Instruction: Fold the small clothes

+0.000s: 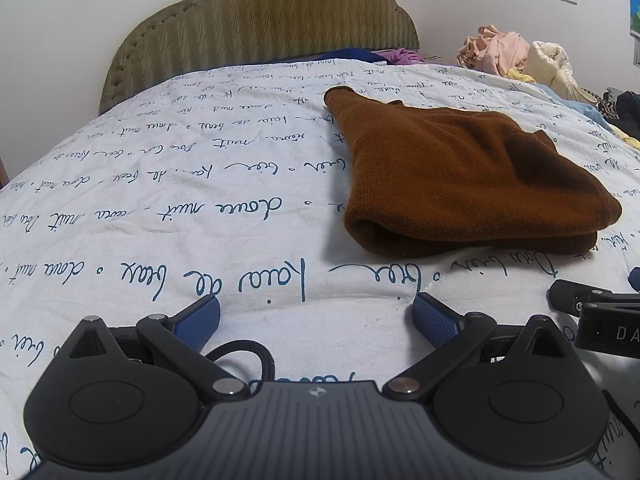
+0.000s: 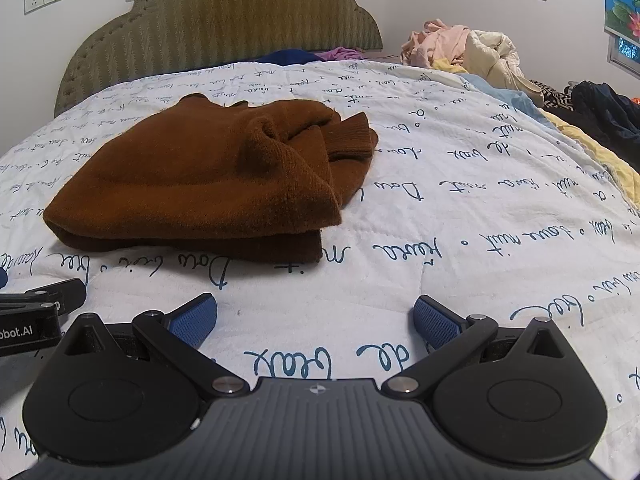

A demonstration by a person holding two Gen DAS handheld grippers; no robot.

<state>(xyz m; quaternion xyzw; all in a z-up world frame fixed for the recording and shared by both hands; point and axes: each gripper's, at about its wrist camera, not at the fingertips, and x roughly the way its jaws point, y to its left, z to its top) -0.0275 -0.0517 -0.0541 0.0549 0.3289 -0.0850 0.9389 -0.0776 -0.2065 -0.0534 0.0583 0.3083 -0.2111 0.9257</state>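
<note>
In the left wrist view, the left gripper (image 1: 316,320) sits low over the white quilt (image 1: 160,208) with its blue-padded fingers (image 1: 198,322) spread wide and nothing between them. Ahead and to the right lies the brown sweater (image 1: 460,176), doubled over on itself so that a rounded fold edge faces the camera and two layers show at the near side. It is well apart from the fingertips, with bare quilt between. At the right edge of this view a piece of the right gripper (image 1: 600,316) pokes in, so the two tools are side by side. The padded headboard (image 1: 260,20) stands at the far end of the bed, and a heap of loose clothes (image 1: 516,56) sits at the far right corner — likely the stock still to be folded.

In the right wrist view, the right gripper (image 2: 316,320) is likewise opened wide and empty, low over the quilt (image 2: 460,220). The sweater (image 2: 200,176) lies ahead and to the left, and from here a ribbed cuff (image 2: 352,136) and bunched sleeve rest loosely on top at its right side — the fold looks rough there. The left gripper (image 2: 36,312) shows at the left edge. Both tools standing back and open suggests the garment has been let go, either finished or awaiting a tidier tuck of that sleeve.
</note>
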